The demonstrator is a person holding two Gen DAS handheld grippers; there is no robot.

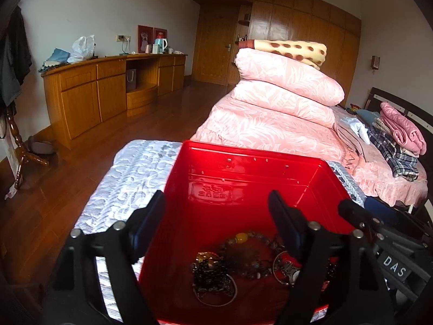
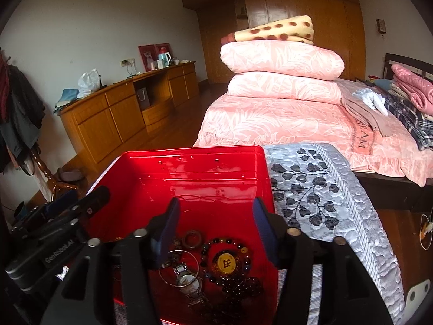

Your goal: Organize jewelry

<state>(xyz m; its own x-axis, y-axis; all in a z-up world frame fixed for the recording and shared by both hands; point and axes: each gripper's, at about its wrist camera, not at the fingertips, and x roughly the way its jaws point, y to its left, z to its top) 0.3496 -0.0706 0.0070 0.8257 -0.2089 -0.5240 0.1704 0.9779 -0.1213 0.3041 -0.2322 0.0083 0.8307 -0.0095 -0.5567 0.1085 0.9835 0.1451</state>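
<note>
A red tin (image 2: 194,178) stands open on a grey quilted cloth (image 2: 324,189), with its raised lid wall on the far side of both tools. Both grippers hang over its near half, side by side, each looking down into it.

The right gripper (image 2: 215,226) has its jaws wide apart and nothing between them. Directly under and just ahead of its gap lies the heap: a dark bead bracelet (image 2: 227,257) ringing a yellow disc (image 2: 226,264), a thin wire hoop (image 2: 178,268) towards its left finger, a watch (image 2: 188,281) below the hoop with its band running back towards the tool, and a small dark ring (image 2: 191,239) furthest ahead.

The left gripper (image 1: 216,224) is likewise spread wide and empty. Beneath it lie a pale bead bracelet (image 1: 249,254) with one yellow bead (image 1: 240,237), a dark tangle (image 1: 211,273) nearer the tool, and a wire bangle (image 1: 216,292) around that tangle. The right gripper's finger shows just off its right side.

The move likely turns on this: the pieces lie below and slightly forward of each gap, overlapping one another. The small ring looks the most separate piece and sits centred ahead of the right tool, so that hand seems better placed.
</note>
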